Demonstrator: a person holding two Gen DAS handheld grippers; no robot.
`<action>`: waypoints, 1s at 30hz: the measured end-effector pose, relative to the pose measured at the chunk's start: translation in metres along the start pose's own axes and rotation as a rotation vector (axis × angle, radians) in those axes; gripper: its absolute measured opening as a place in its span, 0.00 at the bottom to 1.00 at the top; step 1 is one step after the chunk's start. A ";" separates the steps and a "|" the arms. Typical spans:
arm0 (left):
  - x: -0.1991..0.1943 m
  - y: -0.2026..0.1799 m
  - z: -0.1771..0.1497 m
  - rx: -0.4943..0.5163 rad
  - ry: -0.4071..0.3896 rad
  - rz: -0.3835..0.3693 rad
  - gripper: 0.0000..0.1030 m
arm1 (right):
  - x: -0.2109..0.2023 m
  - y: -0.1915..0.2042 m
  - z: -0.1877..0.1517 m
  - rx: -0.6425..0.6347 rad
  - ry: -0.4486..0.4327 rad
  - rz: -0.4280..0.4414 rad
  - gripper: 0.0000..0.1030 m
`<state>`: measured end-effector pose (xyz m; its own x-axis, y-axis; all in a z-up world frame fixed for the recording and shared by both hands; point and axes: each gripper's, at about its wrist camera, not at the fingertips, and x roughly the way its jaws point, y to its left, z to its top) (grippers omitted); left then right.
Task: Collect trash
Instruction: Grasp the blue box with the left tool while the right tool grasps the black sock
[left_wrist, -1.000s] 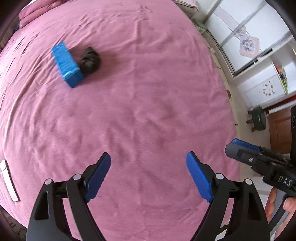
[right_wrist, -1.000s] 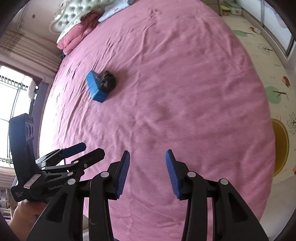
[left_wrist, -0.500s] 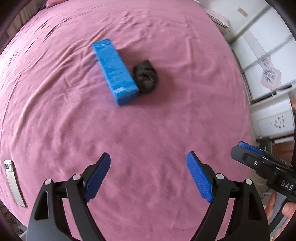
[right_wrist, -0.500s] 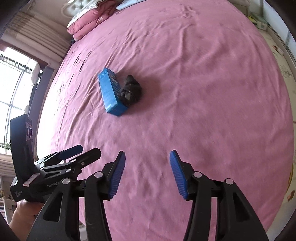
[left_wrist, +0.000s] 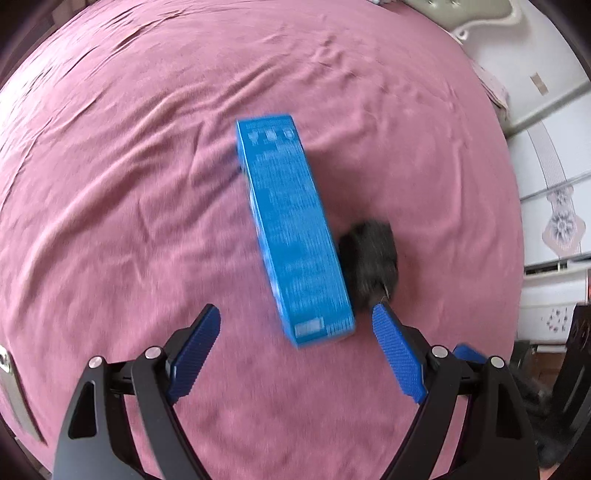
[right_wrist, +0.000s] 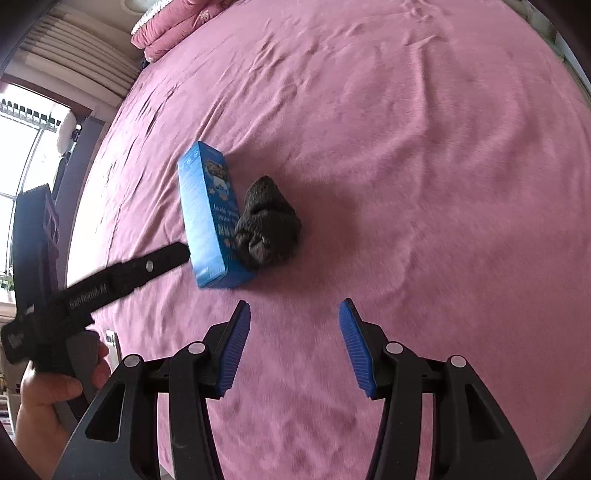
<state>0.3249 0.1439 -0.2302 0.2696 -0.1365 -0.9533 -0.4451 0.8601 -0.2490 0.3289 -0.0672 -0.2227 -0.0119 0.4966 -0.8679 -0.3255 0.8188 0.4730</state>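
In my left wrist view the blue box lies at the centre of the frame on the pink bed, standing on a long narrow side, with its near end reaching down between the 2 blue pads. My left hand-held gripper is spread wide and holds nothing; neither pad touches the box. A dark, fuzzy bundle, perhaps a balled sock though the blur makes it hard to say, sits against the box's right side, just above the right pad. In my right wrist view the same box and dark bundle sit left of centre, touching each other, with the left hand-held gripper reaching in from the lower left, its tip beside the box. My right hand-held gripper is partly open and empty over bare sheet below them; its jaws have just been opening. A hand grips the left tool's handle at the lower left edge.
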 end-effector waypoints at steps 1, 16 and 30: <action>0.004 0.001 0.006 -0.006 -0.002 -0.001 0.82 | 0.005 0.001 0.005 -0.001 0.001 0.001 0.49; 0.064 0.011 0.053 -0.040 0.056 0.021 0.76 | 0.066 0.011 0.049 -0.016 0.035 0.031 0.51; 0.072 0.013 0.035 -0.028 0.074 0.002 0.46 | 0.063 0.011 0.030 0.004 0.038 0.091 0.26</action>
<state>0.3687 0.1623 -0.2964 0.2049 -0.1720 -0.9636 -0.4699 0.8463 -0.2510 0.3531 -0.0185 -0.2679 -0.0767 0.5576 -0.8266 -0.3180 0.7720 0.5503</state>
